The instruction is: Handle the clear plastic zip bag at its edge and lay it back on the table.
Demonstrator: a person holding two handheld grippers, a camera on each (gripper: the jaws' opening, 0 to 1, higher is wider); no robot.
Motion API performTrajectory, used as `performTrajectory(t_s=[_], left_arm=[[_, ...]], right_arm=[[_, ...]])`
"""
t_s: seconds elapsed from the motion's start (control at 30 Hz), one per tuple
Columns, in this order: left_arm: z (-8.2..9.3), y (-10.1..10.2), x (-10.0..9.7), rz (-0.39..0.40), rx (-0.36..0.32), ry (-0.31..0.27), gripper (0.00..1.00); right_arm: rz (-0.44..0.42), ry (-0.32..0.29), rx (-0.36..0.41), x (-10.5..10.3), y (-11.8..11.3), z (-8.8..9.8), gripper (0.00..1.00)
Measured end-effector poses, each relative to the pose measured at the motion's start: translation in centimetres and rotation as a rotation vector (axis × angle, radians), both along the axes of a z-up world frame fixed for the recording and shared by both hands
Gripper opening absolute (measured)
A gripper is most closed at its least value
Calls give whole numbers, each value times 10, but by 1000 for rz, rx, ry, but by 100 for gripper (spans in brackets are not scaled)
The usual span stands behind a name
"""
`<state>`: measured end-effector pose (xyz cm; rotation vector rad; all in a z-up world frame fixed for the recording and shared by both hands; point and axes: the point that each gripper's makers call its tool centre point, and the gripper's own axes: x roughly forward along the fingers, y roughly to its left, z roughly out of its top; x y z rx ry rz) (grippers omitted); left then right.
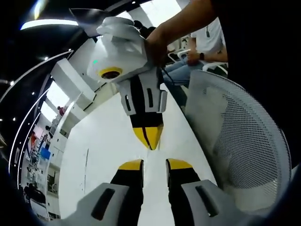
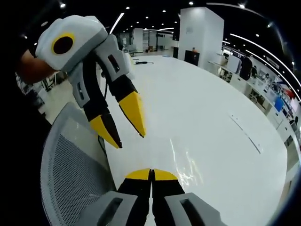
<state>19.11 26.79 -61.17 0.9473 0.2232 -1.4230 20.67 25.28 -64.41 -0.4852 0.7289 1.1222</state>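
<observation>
Left gripper (image 1: 154, 164): yellow-tipped jaws spread.
Right gripper (image 2: 151, 174): jaws pressed together.
Clear plastic zip bag (image 2: 181, 169): faint glints on white table (image 2: 207, 117), one o'clock of right jaws.

My left gripper (image 1: 154, 165) hangs with its jaws parted, facing my right gripper (image 2: 151, 175), whose yellow tips press together.

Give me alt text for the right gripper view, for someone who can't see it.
The right gripper, jaws shut, points across a white table, where a faint glossy patch just past its tips may be the clear zip bag. The left gripper reaches in from the upper left, jaws open, beside a white mesh chair back.
</observation>
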Motion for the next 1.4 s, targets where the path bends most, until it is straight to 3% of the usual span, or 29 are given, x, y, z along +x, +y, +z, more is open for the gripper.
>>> performTrajectory(t_s=[0.6, 1.1, 1.17, 1.4], left_arm=[[-9, -5, -5, -25, -2, 34, 13], [-31, -8, 7, -37, 76, -6, 4], [-31, -8, 9, -42, 78, -24, 0], [-34, -6, 9, -47, 91, -27, 0]], right_arm=[[-16, 13, 4, -2, 2, -2, 0], [-7, 0, 6, 4, 4, 4, 0], [-9, -2, 7, 4, 5, 5, 0], [-17, -5, 13, 3, 5, 7, 0]])
